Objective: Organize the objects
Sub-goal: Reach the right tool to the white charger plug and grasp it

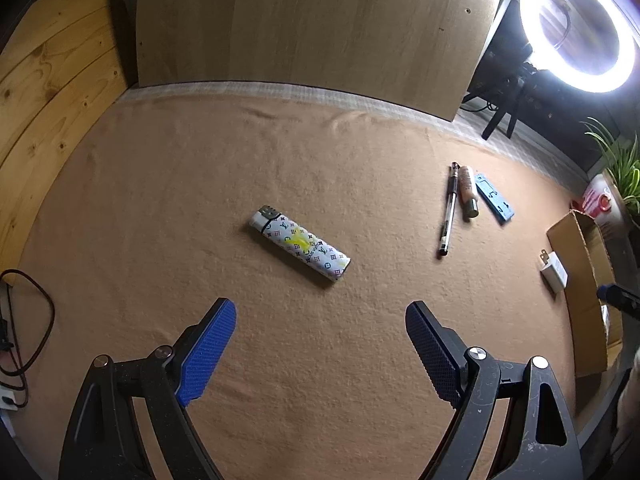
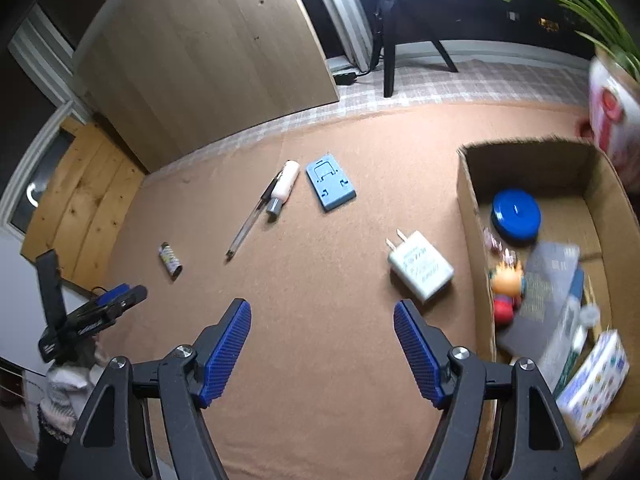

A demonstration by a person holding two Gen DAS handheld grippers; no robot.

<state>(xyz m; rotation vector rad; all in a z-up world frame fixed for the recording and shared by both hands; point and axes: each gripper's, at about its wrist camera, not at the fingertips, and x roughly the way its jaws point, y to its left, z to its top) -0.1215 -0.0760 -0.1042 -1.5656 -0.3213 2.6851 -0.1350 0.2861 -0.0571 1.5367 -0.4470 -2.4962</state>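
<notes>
A patterned white lighter (image 1: pixel 300 243) lies on the tan cloth just beyond my left gripper (image 1: pixel 320 312), which stands open and empty above it. My right gripper (image 2: pixel 322 312) is open too, with nothing between its blue pads. A white plug charger (image 2: pixel 420 266) lies ahead and right of it, beside the cardboard box (image 2: pixel 472 200). Further off lie a clear pen (image 2: pixel 250 220), a cream tube (image 2: pixel 285 190) and a light blue flat holder (image 2: pixel 331 182). The same lighter (image 2: pixel 171 261) shows small at the left, near the left gripper (image 2: pixel 116 300).
The box holds a blue round lid (image 2: pixel 516 212), a small toy figure (image 2: pixel 506 280), a dark booklet and a patterned carton. A wooden board (image 1: pixel 312 24) leans at the back. A ring lamp (image 1: pixel 580 28) glares at right. A potted plant (image 2: pixel 608 96) stands behind the box. Cables (image 1: pixel 24 320) lie at left.
</notes>
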